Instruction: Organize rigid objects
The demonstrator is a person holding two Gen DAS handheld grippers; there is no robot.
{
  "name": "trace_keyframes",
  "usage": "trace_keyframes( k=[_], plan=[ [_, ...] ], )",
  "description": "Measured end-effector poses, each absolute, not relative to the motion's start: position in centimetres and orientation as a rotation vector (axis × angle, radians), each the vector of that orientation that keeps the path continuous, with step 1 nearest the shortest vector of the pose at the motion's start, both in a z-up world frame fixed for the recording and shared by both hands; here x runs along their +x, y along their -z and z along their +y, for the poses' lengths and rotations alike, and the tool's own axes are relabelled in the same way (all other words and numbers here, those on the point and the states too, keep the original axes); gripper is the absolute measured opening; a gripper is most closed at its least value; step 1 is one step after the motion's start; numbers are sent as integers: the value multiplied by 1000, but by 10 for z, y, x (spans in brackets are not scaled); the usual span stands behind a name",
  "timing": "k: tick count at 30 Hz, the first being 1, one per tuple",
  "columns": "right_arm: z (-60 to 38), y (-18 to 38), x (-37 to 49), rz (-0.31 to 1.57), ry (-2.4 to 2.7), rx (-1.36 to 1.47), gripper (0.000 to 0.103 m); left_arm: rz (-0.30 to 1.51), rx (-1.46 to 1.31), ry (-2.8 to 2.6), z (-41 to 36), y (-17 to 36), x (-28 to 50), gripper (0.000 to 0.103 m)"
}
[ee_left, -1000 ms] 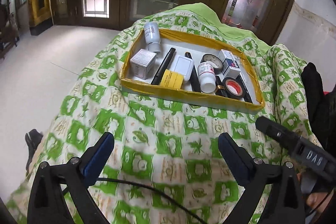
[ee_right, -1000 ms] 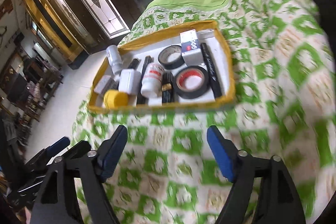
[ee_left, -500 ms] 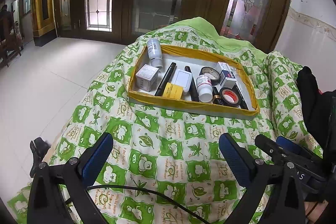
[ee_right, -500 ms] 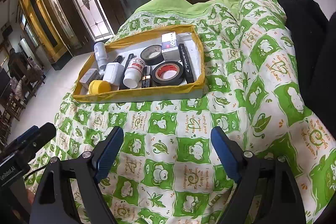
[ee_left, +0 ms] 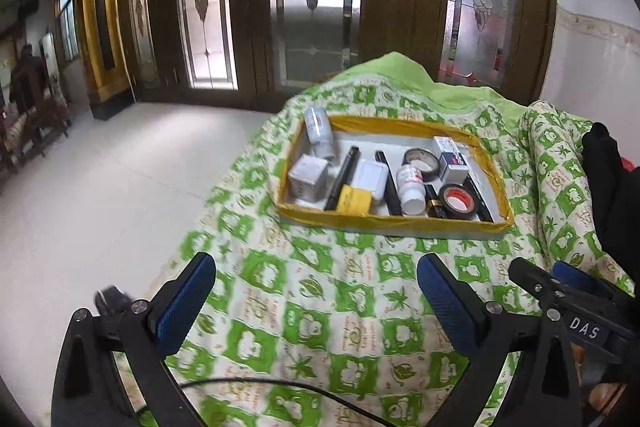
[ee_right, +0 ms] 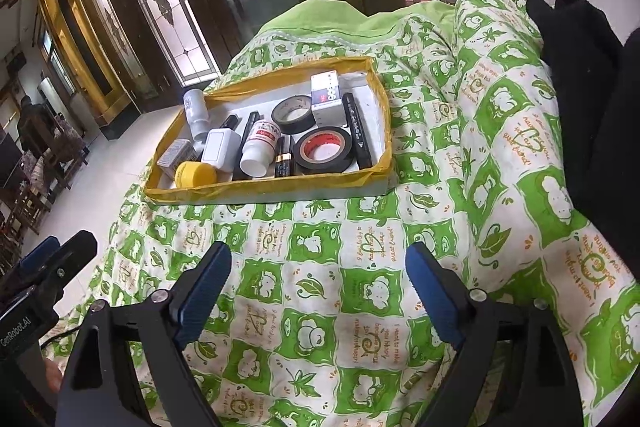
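Left hand-held gripper (ee_left: 316,301) and right hand-held gripper (ee_right: 318,285) both wide open and empty, drawn farther back than before, yellow-rimmed tray (ee_right: 256,187) of small items unmoved on the green-patterned quilt (ee_right: 320,307)

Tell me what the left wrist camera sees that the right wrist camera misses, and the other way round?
Only the left wrist view shows the right tool with its "DAS" label, and a shoe on the floor. Only the right wrist view shows the left tool marked "GenRobot.AI". Both show the yellow-edged tray of small items, including the red-cored tape roll, on the green patterned blanket.
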State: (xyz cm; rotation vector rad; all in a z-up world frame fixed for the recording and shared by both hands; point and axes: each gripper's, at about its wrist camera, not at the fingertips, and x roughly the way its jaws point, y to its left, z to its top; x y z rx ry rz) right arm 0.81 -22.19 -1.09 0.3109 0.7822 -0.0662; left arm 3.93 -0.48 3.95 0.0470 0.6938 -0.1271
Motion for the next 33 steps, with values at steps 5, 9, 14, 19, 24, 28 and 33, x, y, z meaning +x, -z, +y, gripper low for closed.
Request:
trace_keyframes(
  k=[5, 9, 14, 19, 24, 28, 33],
  plan=[
    [-228, 4, -15, 827, 89, 423, 94, 666, 58, 142, -5, -50, 32, 102],
    [-214, -5, -30, 803, 99, 341, 98, 723, 65, 138, -4, -31, 35, 102],
    [-205, -8, -30, 706, 130, 209, 99, 778, 62, 111, -3, -17, 42, 102],
    [-195, -15, -30, 626, 111, 119, 103, 792, 88, 122, -9, -11, 42, 102],
    [-190, -15, -29, 626, 94, 92, 103, 823, 69, 120, -5, -7, 48, 102],
    [-192, -11, -26, 646, 98, 101, 103, 844, 21, 120, 2, -5, 51, 102],
    [-193, -9, -26, 655, 99, 105, 103, 850, 9, 121, 3, -4, 52, 102]
  ],
)
